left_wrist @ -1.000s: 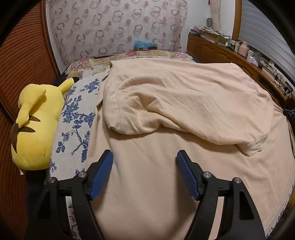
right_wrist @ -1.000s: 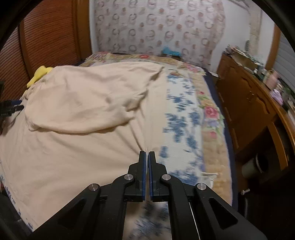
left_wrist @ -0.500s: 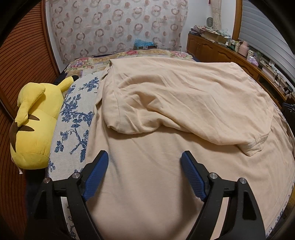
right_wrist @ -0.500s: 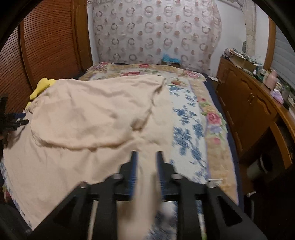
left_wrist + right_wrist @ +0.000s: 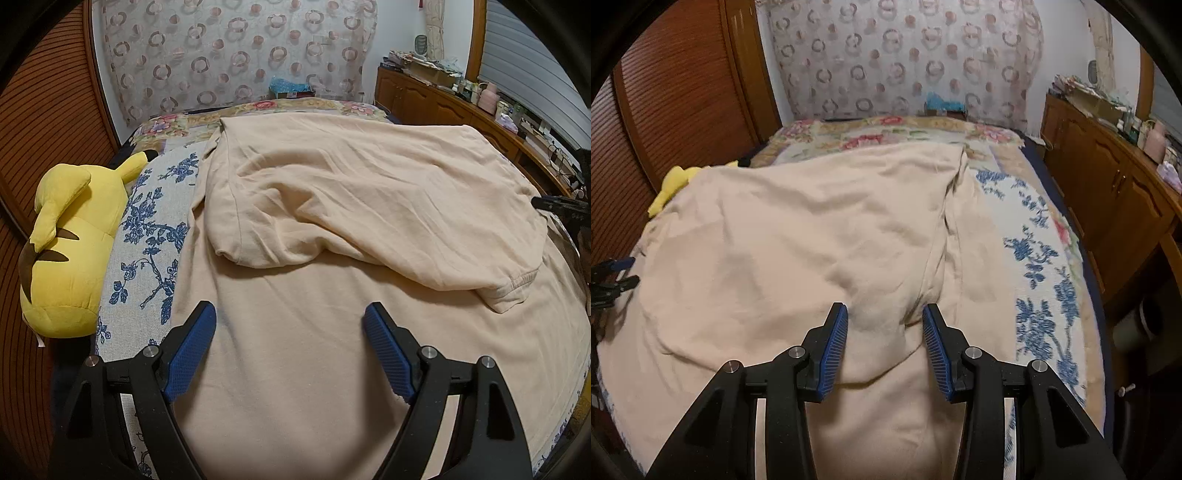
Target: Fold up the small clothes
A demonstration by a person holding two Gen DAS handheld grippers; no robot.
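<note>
— Holding anything in your left gripper (image 5: 289,334) or right gripper (image 5: 885,334)?
— No. Left gapes empty; right's jaws have just been opening, pads clear of the beige sweatshirt (image 5: 351,221).
— Progress?
— One fold laid mid-bed (image 5: 1039,254); more remain.

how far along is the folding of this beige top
Done: one fold, the beige top doubled over itself on the bed. In hand: nothing; left claw open above the cloth, right claw has just been opening, pads straddling a fold without pressing. Left: further folds.
</note>
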